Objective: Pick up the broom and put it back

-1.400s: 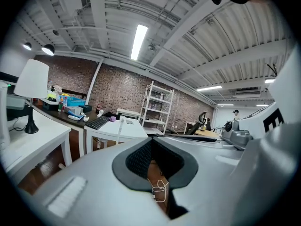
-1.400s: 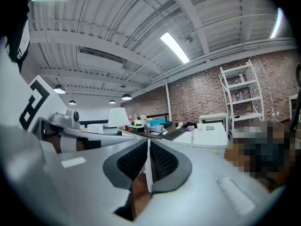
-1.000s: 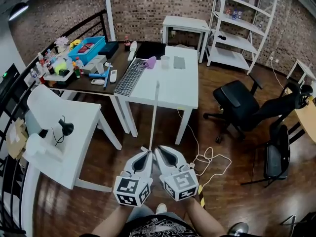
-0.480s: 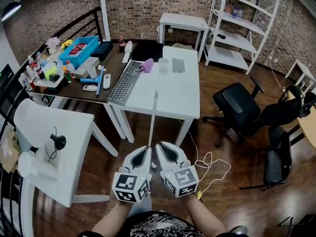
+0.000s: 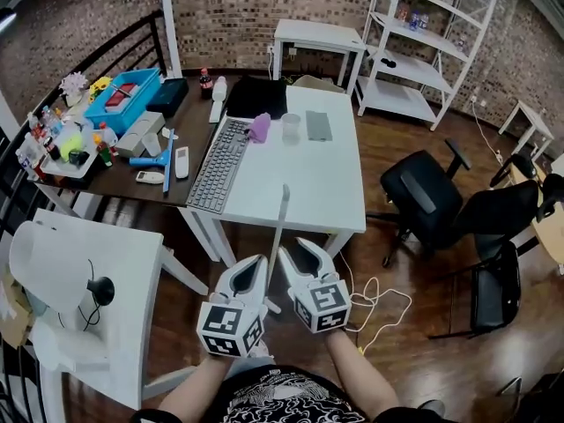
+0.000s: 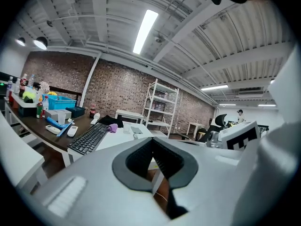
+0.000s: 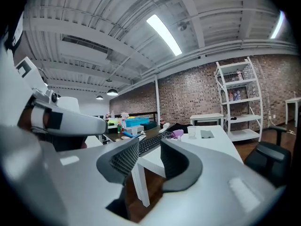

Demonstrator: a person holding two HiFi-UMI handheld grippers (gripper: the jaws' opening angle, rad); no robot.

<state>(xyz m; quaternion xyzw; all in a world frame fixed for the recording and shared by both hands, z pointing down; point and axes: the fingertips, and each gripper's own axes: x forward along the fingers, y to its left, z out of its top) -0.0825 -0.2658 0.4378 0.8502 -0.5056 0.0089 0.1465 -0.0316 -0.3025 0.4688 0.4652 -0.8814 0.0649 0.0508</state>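
Note the broom [image 5: 279, 223] standing upright between the two grippers, just beside both, handle rising toward the white table [image 5: 326, 174] edge. Find the right gripper [image 5: 298, 248] half open, jaws just parted, empty; left gripper [image 5: 260, 263] closed, no handle seen pinched

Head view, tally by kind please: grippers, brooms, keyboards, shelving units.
grippers: 2, left gripper and right gripper
broom: 1
keyboard: 1
shelving unit: 1
total: 5
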